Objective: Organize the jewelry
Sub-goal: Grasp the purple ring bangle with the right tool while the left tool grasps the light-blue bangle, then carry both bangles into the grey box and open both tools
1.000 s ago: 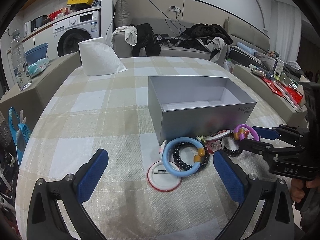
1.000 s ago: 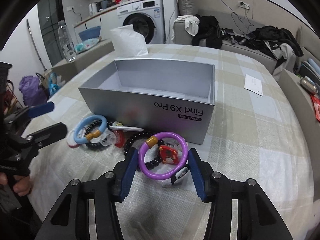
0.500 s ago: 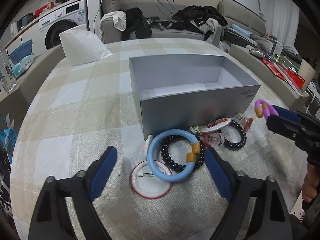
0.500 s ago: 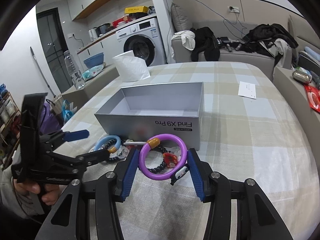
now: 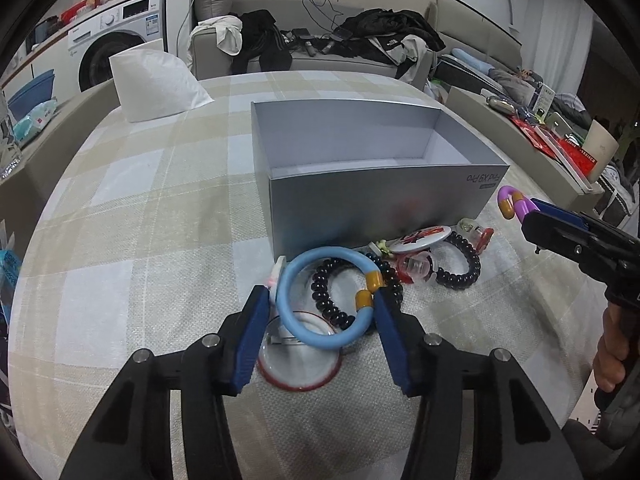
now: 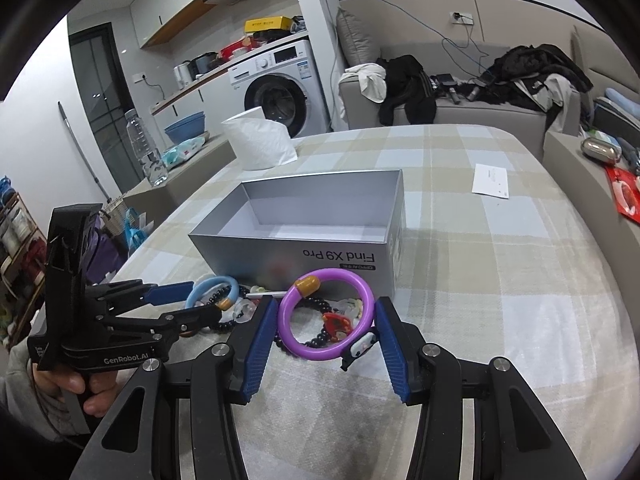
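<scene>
An open silver box point(image 5: 380, 208) point(image 6: 304, 254) stands on the checked tablecloth. In front of it lies a heap of jewelry with black bead bracelets point(image 5: 460, 264) and round badges point(image 5: 298, 364). My left gripper point(image 5: 320, 308) is down over the heap. Its jaws are closing, and the pads touch both sides of the blue bangle point(image 5: 320, 343) between them. My right gripper point(image 6: 326, 320) is shut on a purple bangle point(image 6: 332, 273) and holds it above the heap, near the box's front right corner. The left wrist view shows that purple bangle point(image 5: 510, 198) at the right gripper's tip.
A white tissue pack point(image 5: 156, 80) sits at the far left of the table and a white slip of paper point(image 6: 490, 180) at the far right. A sofa with clothes point(image 5: 380, 36), a washing machine point(image 6: 280, 92) and a water bottle point(image 6: 140, 148) stand beyond the table.
My left gripper's jaws have narrowed from wide open down onto the blue bangle. My right gripper has lifted the purple bangle a little off the heap.
</scene>
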{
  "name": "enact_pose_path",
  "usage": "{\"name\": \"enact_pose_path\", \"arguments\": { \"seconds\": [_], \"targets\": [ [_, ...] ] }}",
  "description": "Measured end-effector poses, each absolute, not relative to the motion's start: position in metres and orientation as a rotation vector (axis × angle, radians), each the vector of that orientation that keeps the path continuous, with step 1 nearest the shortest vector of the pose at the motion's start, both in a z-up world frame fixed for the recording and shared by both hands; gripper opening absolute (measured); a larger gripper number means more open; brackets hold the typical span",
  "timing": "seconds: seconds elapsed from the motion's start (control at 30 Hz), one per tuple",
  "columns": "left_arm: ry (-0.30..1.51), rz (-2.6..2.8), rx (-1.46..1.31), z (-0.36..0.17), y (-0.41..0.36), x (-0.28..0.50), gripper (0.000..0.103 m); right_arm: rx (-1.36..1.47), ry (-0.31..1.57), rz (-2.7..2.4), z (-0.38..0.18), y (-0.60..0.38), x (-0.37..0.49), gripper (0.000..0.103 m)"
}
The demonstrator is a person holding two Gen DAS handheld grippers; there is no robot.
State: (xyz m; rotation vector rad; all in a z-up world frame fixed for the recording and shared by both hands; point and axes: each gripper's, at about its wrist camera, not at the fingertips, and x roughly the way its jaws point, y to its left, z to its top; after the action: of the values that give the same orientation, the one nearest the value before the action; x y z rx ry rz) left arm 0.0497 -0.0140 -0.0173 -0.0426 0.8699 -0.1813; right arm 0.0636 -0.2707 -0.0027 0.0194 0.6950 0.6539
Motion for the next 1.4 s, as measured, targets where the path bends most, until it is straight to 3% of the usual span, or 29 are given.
{"name": "enact_pose_path", "arguments": {
  "seconds": [0.8, 1.4],
  "targets": [
    [0.595, -0.119, -0.072, 0.04, -0.007, 0.037, 0.048, 0.029, 0.634, 0.645, 0.019, -0.27, 0.058, 0.049],
    [0.573, -0.129, -0.079, 0.039, -0.011, 0.059, 0.048, 0.032, 0.6, 0.632, 0.032, -0.26, 0.085, 0.049]
  ]
}}
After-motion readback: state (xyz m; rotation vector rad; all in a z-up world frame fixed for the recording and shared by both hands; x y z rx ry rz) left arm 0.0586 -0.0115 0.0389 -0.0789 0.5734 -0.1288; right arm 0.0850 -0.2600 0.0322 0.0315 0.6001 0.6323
